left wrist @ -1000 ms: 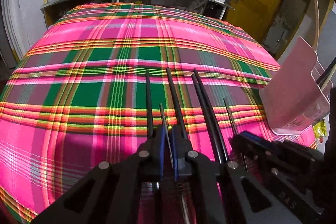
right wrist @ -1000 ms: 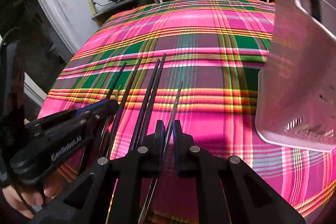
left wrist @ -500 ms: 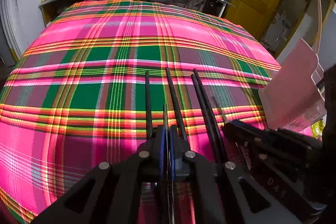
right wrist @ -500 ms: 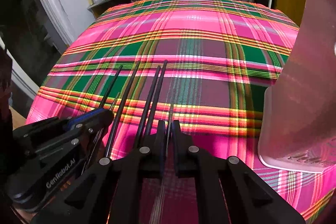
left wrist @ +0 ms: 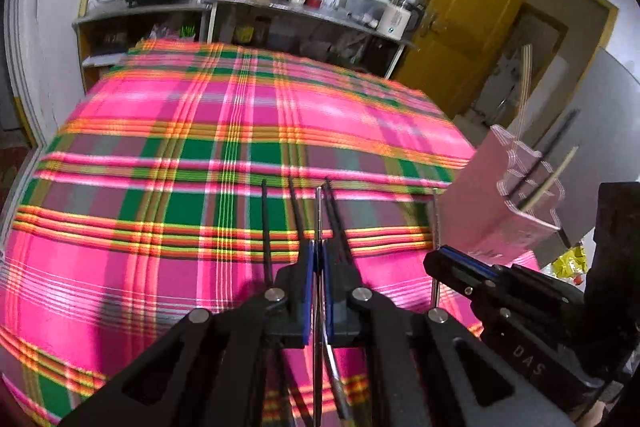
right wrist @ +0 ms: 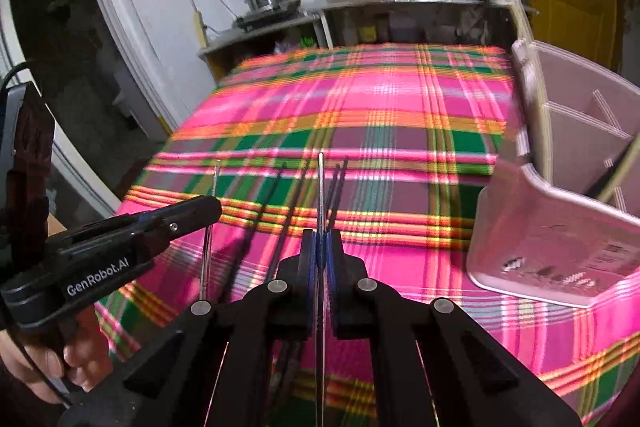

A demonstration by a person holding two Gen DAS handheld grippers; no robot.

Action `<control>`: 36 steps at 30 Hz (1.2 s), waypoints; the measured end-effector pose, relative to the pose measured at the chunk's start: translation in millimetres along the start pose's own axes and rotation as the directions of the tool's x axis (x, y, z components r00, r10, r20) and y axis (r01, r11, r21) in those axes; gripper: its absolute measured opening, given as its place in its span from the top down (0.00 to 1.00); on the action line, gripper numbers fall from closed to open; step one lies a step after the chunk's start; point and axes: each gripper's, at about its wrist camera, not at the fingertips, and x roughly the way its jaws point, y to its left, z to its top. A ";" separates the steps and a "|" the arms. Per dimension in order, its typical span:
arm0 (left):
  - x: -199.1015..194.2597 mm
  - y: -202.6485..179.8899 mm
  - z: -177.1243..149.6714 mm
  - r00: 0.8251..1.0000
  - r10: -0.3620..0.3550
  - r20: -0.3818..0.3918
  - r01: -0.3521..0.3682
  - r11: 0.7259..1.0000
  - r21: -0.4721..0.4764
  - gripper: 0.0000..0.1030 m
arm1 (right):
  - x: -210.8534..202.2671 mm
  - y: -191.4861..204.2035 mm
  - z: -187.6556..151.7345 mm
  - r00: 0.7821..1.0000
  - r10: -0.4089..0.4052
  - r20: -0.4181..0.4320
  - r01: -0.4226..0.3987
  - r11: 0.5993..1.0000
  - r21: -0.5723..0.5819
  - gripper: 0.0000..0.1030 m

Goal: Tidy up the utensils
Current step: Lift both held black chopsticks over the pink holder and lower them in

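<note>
Steel chopsticks (right wrist: 320, 187), one clamped in each gripper (left (left wrist: 319, 259), right (right wrist: 321, 247)), I lift off the surface (right wrist: 400, 131); next, aligning tips over the pink holder (right wrist: 560, 247).

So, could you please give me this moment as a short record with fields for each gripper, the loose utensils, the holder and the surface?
left gripper: shut on a silver chopstick, raised off the cloth
right gripper: shut on a second silver chopstick
loose utensils: black chopsticks lying on the cloth
holder: pink utensil holder at the right, with compartments, a few sticks standing in it
surface: plaid tablecloth, pink and green
</note>
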 end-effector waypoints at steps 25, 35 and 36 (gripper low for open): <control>-75.3 -93.3 23.8 0.984 -0.162 0.072 0.150 0.978 0.148 0.95 | -129.6 -32.2 -1.3 0.975 -0.052 0.214 0.040 0.997 0.061 0.95; -64.6 -152.3 60.1 0.966 -0.251 0.068 0.233 0.951 0.205 0.95 | -169.1 -73.7 20.0 0.944 -0.137 0.301 0.097 0.985 0.142 0.95; -64.5 -156.4 65.7 0.963 -0.258 0.074 0.238 0.949 0.209 0.95 | -173.1 -77.7 25.7 0.938 -0.145 0.314 0.103 0.984 0.146 0.95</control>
